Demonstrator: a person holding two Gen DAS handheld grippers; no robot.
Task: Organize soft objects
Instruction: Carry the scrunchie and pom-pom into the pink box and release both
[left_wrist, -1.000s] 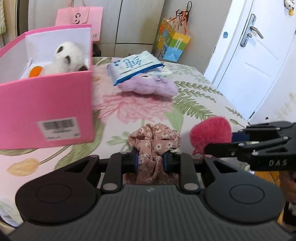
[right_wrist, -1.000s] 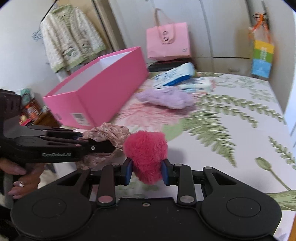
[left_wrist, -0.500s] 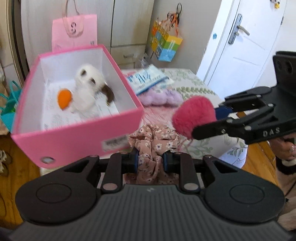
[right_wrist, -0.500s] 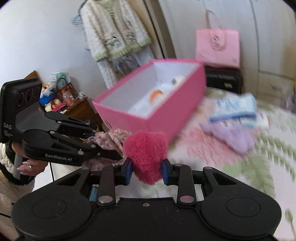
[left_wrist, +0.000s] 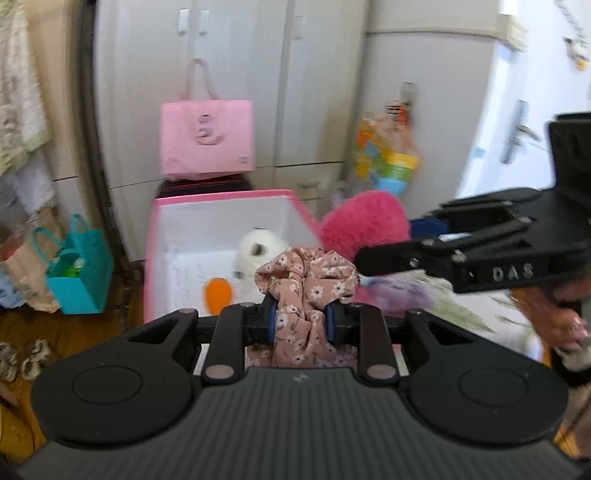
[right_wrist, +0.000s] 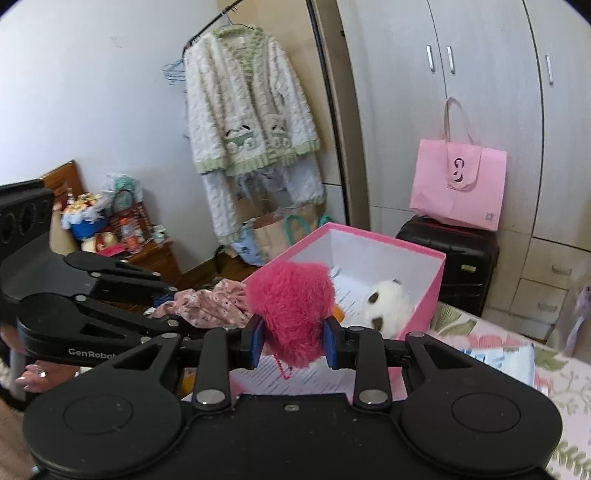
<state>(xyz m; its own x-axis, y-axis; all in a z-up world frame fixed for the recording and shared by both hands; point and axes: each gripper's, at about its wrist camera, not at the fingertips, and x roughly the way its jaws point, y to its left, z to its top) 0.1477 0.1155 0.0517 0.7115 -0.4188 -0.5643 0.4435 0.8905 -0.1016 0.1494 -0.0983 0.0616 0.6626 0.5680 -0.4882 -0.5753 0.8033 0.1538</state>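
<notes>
Left wrist view, left to right. A teal bag (left_wrist: 79, 271) stands on the wooden floor (left_wrist: 92, 332) at far left, apart from the pink box (left_wrist: 155, 266), with a strip of bare floor between them. The box is open at the top; its near rim is hidden behind the left gripper (left_wrist: 301, 325). Inside lie a white plush toy (left_wrist: 258, 251) and an orange piece (left_wrist: 218, 293) on the white lining, with free room along the left inner wall. Behind the box a pink tote (left_wrist: 207, 140) rests on a dark case against the wardrobe doors (left_wrist: 236, 74).

The left gripper's blue pads pinch the floral scrunchie (left_wrist: 306, 288); the fabric bunches upward above the fingertips and hangs below them, in front of the box's right half. To its right, the right gripper (left_wrist: 406, 236) enters from the side, its fingers clamped on the pink fluffy pompom (left_wrist: 365, 225), which sits just beyond the box's right wall. Motion blur makes it uncertain whether pompom and rim touch.

Right wrist view, left to right. The left gripper (right_wrist: 162, 299) reaches in from the left with the scrunchie (right_wrist: 210, 302) beside the pompom (right_wrist: 291, 302). The pompom fills the gap between the right gripper's (right_wrist: 293, 341) pads and bulges above them, in front of the box's (right_wrist: 428, 295) open interior. The floral bedspread (right_wrist: 517, 350) lies at right.
</notes>
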